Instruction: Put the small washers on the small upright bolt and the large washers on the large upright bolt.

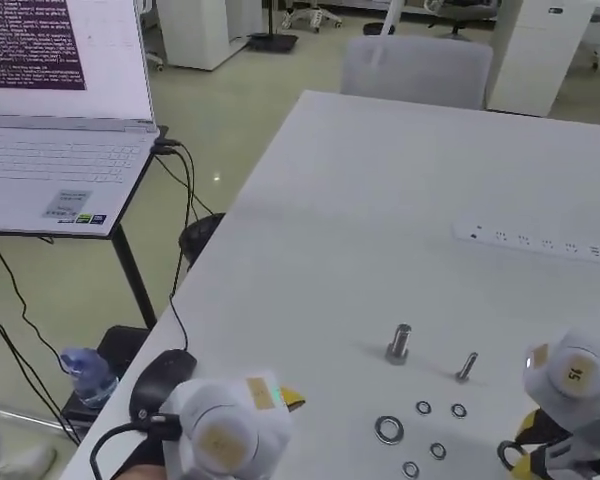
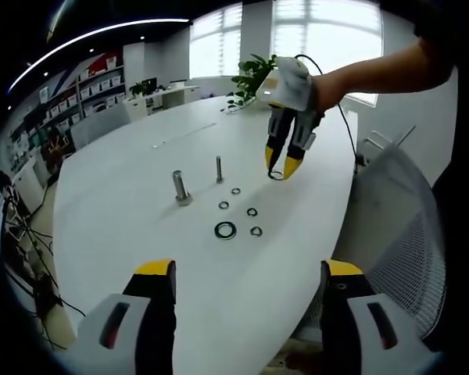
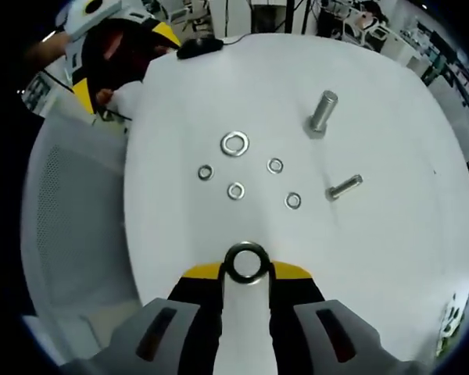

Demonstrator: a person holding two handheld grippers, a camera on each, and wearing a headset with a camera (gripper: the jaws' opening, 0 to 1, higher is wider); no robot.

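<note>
Currently a large washer (image 3: 246, 247) is being pinched edgewise by the right tongs (image 3: 246, 273) above the desk (image 3: 391, 234), its hole free for the large bolt (image 3: 321, 113); the left tongs (image 2: 242, 269) are being held wide.

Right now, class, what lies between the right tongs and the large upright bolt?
Two small washers on the table, in the right gripper view, between the right tongs holding a large washer and the large upright bolt.

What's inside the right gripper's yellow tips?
A large washer is pinched in the right gripper, above the white table. The exact spots where the pads touch its edge are covered by the tips.
</note>
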